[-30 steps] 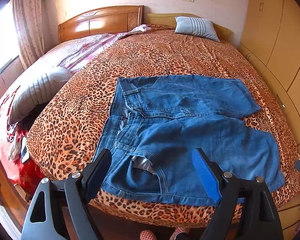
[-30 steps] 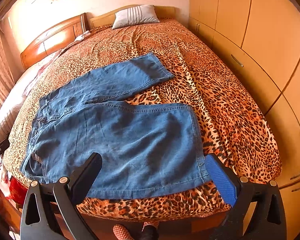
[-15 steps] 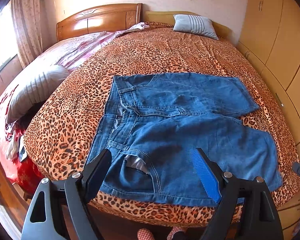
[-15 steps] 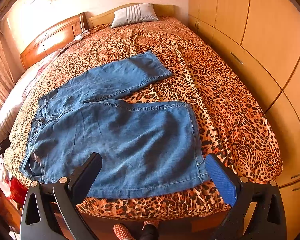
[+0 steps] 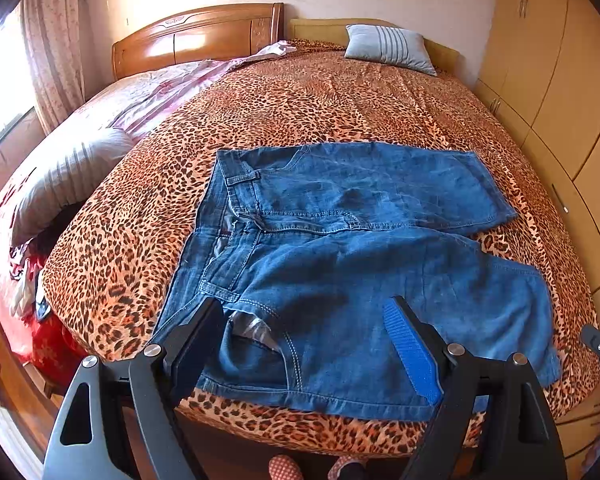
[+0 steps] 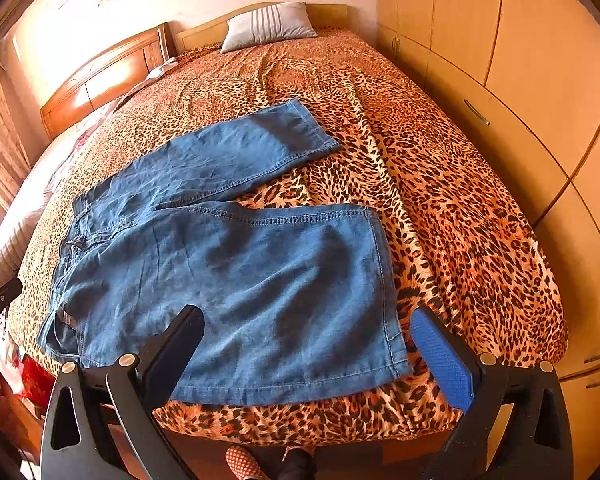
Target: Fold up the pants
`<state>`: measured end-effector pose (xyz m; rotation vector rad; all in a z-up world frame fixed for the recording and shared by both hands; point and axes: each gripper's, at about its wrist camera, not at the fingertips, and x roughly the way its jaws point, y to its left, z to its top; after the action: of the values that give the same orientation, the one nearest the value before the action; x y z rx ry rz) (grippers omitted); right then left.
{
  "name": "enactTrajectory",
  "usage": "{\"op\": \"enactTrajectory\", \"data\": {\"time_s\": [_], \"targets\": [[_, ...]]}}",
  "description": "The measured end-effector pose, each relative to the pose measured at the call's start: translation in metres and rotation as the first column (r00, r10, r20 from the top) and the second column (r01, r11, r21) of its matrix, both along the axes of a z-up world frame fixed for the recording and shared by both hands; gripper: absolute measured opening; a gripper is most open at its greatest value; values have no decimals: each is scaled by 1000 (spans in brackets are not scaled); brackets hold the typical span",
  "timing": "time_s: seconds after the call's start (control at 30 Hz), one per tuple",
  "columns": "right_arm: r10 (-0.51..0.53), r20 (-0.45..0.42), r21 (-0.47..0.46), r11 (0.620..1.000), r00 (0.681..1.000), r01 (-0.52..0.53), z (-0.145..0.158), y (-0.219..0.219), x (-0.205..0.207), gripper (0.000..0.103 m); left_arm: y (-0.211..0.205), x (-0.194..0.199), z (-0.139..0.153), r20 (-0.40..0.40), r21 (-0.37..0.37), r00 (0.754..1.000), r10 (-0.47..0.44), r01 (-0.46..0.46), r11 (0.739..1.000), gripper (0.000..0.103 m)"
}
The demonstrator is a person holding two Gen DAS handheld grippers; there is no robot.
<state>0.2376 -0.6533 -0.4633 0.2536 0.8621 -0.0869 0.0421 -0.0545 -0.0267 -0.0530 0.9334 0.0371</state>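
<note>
We hold the left hand-held gripper (image 5: 308, 344) and right hand-held gripper (image 6: 308, 354) spread wide and empty, above the near edge of the pants (image 6: 236, 280) lying flat on the bed (image 6: 460, 208).

Both views from bed (image 5: 308, 92) foot, facing headboard (image 6: 100, 80); left over waistband, right over leg hem; shared: pants (image 5: 340, 272), apparently near.

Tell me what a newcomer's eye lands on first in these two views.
First, the jeans, spread flat and unfolded near the foot of the bed, legs splayed apart toward the wardrobe side. Next, the loud leopard bedspread under them, covering most of the bed. Then the left gripper and right gripper, both open and holding nothing, at the jeans' near edge.
</note>
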Motion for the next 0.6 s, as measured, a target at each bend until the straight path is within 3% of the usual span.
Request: {"op": "enactTrajectory", "data": {"time_s": [0.27, 0.43, 0.53, 0.6], "targets": [[17, -14, 6, 1000, 1000, -17, -6, -14, 16, 103, -13, 17, -6, -33, 6, 999, 20, -20, 1000, 83], [11, -47, 24, 1000, 999, -9, -17, -43, 31, 103, -9, 36, -21, -121, 11, 991, 62, -61, 998, 83], [-45, -98, 60, 997, 994, 51, -34, -80, 39, 103, 12, 52, -39, -230, 16, 965, 126, -126, 992, 83], [-68, -137, 104, 991, 988, 83, -50, -102, 46, 103, 33, 59, -53, -307, 13, 932, 191, -197, 980, 83]]}}
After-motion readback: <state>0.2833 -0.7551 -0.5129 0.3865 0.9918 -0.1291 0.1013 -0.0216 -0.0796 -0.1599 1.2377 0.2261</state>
